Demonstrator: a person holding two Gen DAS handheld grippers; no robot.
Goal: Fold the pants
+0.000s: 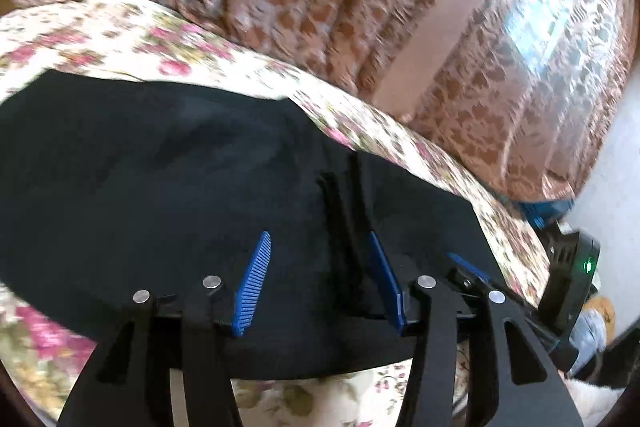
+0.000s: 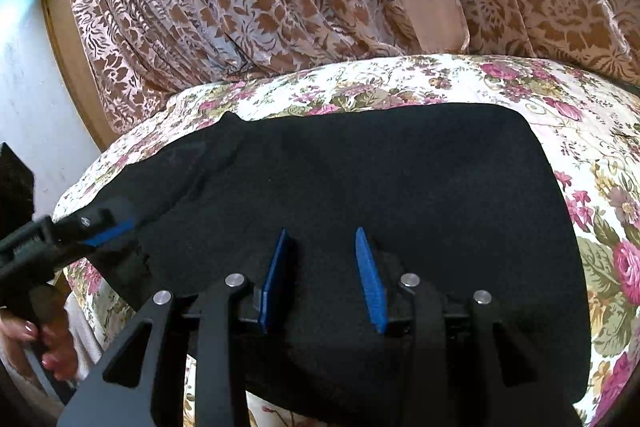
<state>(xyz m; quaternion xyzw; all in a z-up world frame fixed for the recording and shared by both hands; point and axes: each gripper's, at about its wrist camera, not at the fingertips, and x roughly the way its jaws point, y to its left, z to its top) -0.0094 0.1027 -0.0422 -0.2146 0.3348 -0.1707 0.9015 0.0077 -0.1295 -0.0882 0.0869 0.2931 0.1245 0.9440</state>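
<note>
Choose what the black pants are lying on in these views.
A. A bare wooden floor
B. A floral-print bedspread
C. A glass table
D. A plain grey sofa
B: the black pants lie spread flat on a cream bedspread printed with pink roses, visible around their edges.

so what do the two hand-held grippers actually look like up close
Both are alike: the left hand-held gripper and the right hand-held gripper have black linkage arms with round silver pivot pins and ribbed blue finger pads. A green light glows on the right one's black body.

Brown floral curtains (image 2: 280,7) behind floral-sheeted bed (image 2: 580,147); white wall (image 2: 24,75) left.
</note>
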